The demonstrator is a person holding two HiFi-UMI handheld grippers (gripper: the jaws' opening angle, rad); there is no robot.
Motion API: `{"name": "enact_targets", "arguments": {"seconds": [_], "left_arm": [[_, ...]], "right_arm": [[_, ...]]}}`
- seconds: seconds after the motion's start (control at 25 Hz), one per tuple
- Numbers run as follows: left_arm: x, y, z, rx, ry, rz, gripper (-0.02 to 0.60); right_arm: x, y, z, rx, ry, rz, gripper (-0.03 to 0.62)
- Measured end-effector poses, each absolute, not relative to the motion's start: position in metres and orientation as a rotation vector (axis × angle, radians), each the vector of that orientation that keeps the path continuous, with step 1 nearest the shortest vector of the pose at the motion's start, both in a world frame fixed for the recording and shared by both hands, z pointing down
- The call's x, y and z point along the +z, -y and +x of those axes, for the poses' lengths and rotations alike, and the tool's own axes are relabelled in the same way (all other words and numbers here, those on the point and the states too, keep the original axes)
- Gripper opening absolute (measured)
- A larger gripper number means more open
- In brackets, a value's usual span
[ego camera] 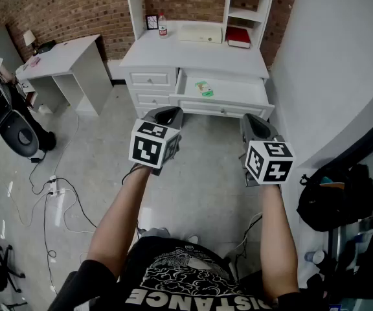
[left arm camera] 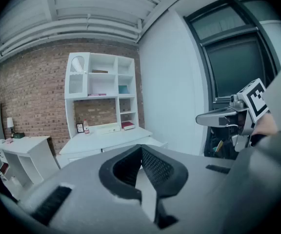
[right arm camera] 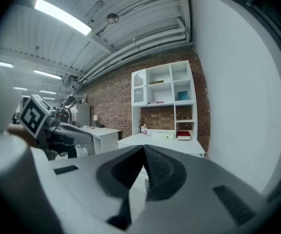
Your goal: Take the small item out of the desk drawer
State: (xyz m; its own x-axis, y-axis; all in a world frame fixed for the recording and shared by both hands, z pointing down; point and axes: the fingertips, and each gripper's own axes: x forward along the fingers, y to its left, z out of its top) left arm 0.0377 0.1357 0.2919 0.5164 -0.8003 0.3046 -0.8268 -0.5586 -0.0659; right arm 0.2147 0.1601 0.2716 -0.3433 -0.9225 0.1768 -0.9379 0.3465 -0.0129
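Your left gripper (ego camera: 167, 114) and right gripper (ego camera: 254, 125) both have jaws pinched together, empty. The small item (ego camera: 204, 88) lies in the open drawer (ego camera: 238, 93) at twelve o'clock; arriving unopened, you'd likely shove it rearward.

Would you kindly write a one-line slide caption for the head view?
Left gripper and right gripper, both shut, face the open drawer containing a small green item.

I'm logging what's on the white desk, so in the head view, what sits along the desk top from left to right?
small black picture frame → small clear bottle with a red label → flat cream-coloured box → red book
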Motion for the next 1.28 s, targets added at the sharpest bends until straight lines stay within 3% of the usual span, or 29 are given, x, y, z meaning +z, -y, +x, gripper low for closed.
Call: {"name": "enact_targets", "arguments": {"seconds": [0.72, 1.28], "left_arm": [[0.302, -0.138, 0.039, 0.469, 1.417, 2.644, 0.005], [0.319, -0.059, 0.023, 0.454, 1.406, 2.616, 0.005]], "right_arm": [[0.284, -0.162, 0.202, 0.192, 2.471, 1.652, 0.101], [0.302, -0.085, 0.186, 0.234, 2.450, 1.620, 0.172]]}}
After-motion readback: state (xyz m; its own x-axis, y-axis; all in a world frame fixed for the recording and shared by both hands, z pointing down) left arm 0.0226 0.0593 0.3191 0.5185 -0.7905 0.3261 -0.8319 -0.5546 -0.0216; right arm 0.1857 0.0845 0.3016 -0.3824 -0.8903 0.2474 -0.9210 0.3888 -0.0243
